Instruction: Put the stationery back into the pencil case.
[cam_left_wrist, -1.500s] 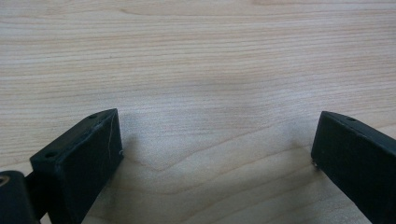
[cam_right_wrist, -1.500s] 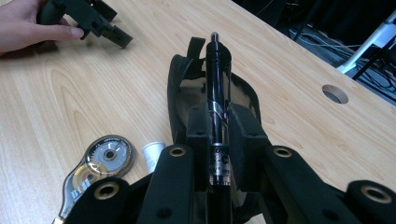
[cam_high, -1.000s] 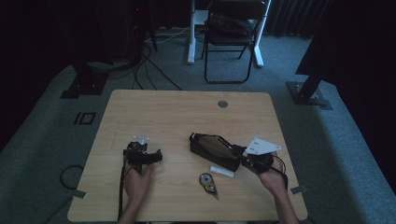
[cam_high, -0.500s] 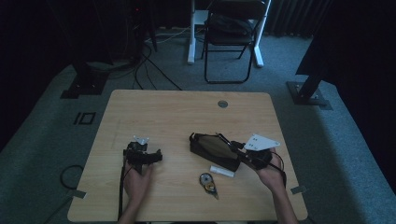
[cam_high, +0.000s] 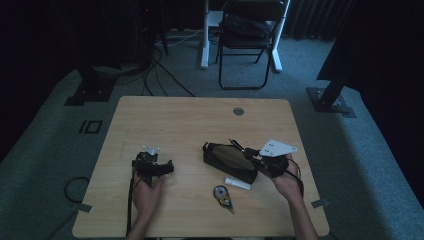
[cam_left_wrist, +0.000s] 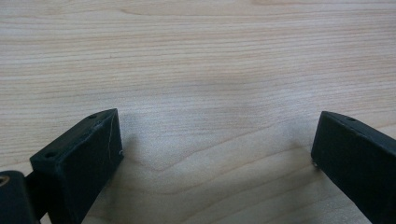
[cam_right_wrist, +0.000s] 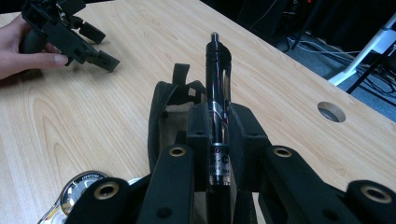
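Note:
My right gripper (cam_right_wrist: 219, 122) is shut on a black pen (cam_right_wrist: 218, 70), which points away along the jaws. Just under it on the wooden table (cam_high: 200, 115) lies a black pouch (cam_right_wrist: 161, 116) with its mouth open. In the high view the right gripper (cam_high: 252, 155) holds the pen (cam_high: 239, 147) over the pouch (cam_high: 227, 161) at the table's right. My left gripper (cam_high: 162, 167) rests at the left, held by a hand. Its jaws stand wide apart over bare wood in the left gripper view (cam_left_wrist: 215, 149), with nothing between them.
A round tape dispenser (cam_high: 222, 194) and a small white stick (cam_high: 237, 183) lie in front of the pouch. The table has a cable hole (cam_high: 238, 111) near its far edge. A folding chair (cam_high: 247, 40) and cables stand on the floor beyond.
My right gripper with the pen has shifted slightly up and away over the pouch. The left gripper has stayed where it was.

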